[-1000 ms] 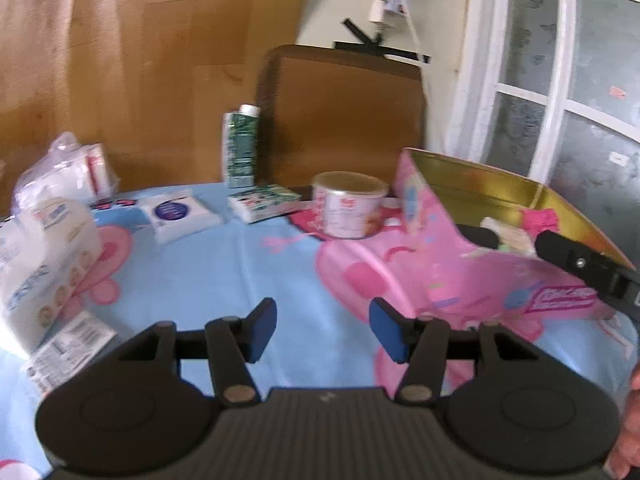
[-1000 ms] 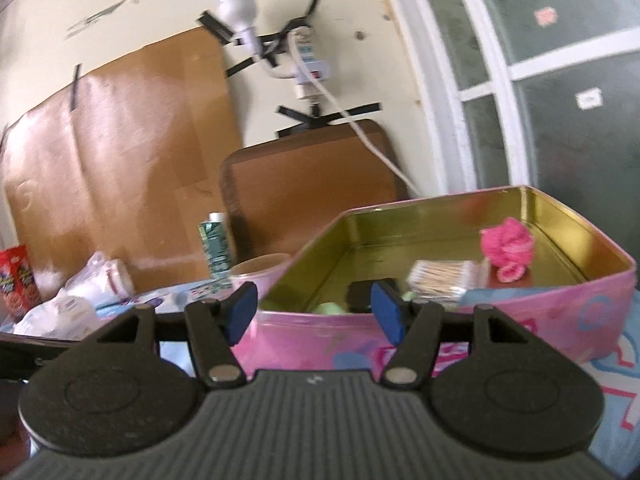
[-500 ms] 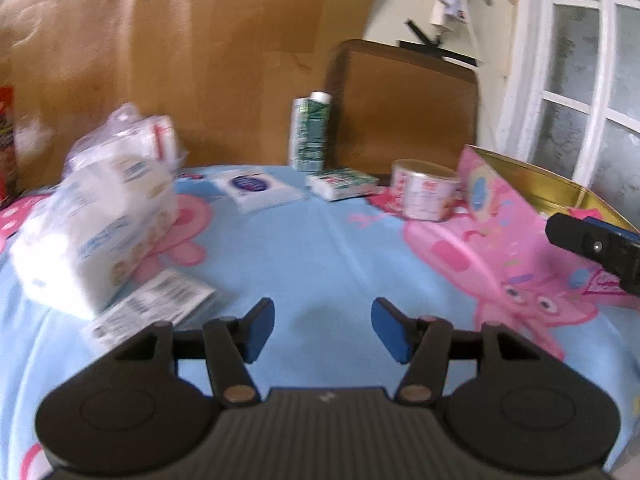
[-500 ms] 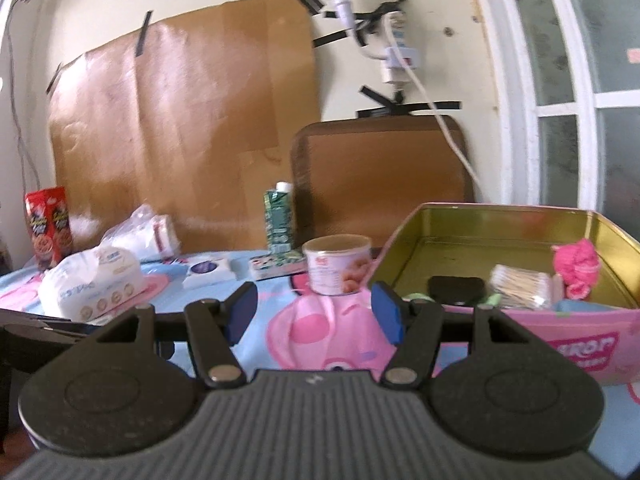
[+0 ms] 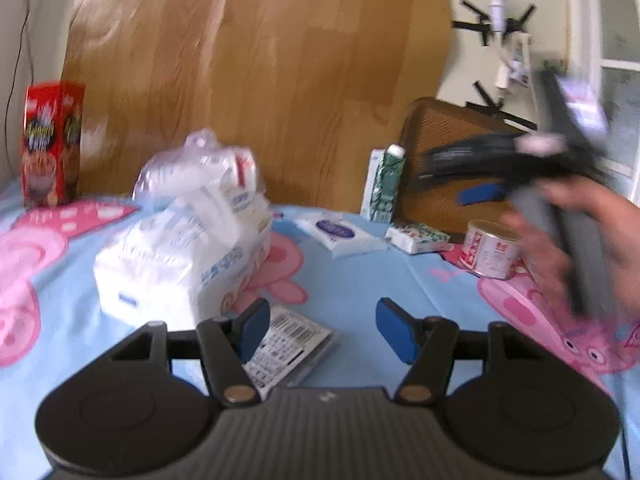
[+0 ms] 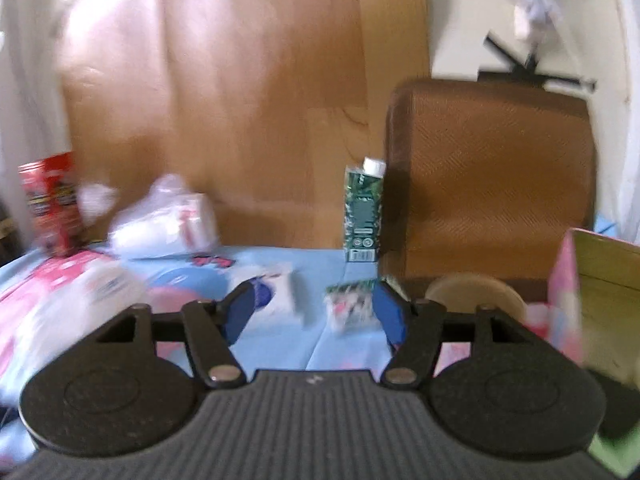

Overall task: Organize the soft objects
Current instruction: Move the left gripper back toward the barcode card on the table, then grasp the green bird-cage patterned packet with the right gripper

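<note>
1. On the table, which is covered with a blue cartoon-print cloth [image 5: 352, 292], a large white tissue pack [image 5: 180, 256] lies toward the left side, its long axis running from the near left to the far right.
2. Behind it, near the far edge, sits a clear bag of white rolls [image 5: 200, 168], and a red snack box [image 5: 50, 144] stands upright at the far left corner.
3. A small flat wipes packet [image 5: 340, 234] lies nearer the far edge, its long side angled toward the right; beside it is a green-and-white tissue packet [image 5: 420, 238], then a round tub [image 5: 490, 250].
4. A green carton [image 6: 362, 214] stands upright at the far edge, by a brown chair back [image 6: 492, 176].
5. The left gripper [image 5: 320, 330] hovers above a barcode-labelled flat packet [image 5: 288, 350]; its jaws have just been opening and nothing is between them.
6. The right gripper [image 6: 312, 312], held by a hand [image 5: 580, 236], also has its jaws apart, just widened, gripping nothing; its view is blurred.
7. A pink tin [image 6: 592, 292] sits at the right edge.
</note>
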Tool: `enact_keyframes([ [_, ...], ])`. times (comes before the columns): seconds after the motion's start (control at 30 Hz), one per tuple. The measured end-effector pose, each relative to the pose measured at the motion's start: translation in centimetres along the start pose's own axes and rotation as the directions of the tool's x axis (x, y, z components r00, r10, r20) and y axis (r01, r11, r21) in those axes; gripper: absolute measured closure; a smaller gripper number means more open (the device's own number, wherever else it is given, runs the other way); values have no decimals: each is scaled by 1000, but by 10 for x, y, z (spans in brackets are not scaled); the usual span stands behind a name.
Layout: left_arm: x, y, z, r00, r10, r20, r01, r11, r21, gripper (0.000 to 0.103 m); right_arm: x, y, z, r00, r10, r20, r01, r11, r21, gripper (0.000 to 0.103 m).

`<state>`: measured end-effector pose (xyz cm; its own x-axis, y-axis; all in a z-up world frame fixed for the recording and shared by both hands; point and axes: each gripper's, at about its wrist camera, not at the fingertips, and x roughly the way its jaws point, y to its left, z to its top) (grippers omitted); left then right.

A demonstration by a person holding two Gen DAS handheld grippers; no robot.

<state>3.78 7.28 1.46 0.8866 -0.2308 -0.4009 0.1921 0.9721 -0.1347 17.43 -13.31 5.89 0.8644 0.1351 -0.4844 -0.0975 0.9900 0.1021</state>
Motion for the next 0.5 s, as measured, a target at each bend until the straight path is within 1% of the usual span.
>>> enact_keyframes([
  [0.03, -1, -2, 0, 1000, 1, 13, -2, 1000, 16, 43, 19, -5, 9, 999, -9, -43, 10, 1000, 13, 30],
  [0.1, -3, -3, -1, 1000, -5, 31, 4, 1000, 28, 43, 59, -15, 23, 988, -46, -146, 51, 998, 32, 27],
  [0.17, -5, -1, -1, 999, -17, 34, 17, 1000, 10, 43, 89, -20, 27, 970, -107, -218, 110, 994, 2, 25],
  [0.2, -5, 2, -1, 999, -21, 36, 21, 1000, -5, 42, 102, -20, 27, 959, -121, -256, 118, 993, -27, 21],
  [0.27, -4, 6, 0, 999, -30, 41, 31, 999, -22, 42, 117, -20, 23, 941, -129, -312, 115, 991, -63, 20],
  [0.33, -5, 7, 0, 998, -36, 45, 37, 999, -30, 41, 127, -18, 20, 925, -143, -352, 114, 988, -102, 20],
  [0.4, -6, 7, 0, 998, -34, 50, 36, 999, -36, 40, 132, -14, 17, 917, -149, -370, 105, 985, -137, 21],
  [0.43, -6, 7, 0, 998, -34, 52, 36, 999, -39, 40, 131, -11, 14, 918, -162, -362, 110, 981, -161, 27],
  [0.5, -6, 8, 0, 998, -33, 54, 36, 998, -47, 39, 127, -7, 12, 926, -154, -344, 93, 978, -188, 31],
])
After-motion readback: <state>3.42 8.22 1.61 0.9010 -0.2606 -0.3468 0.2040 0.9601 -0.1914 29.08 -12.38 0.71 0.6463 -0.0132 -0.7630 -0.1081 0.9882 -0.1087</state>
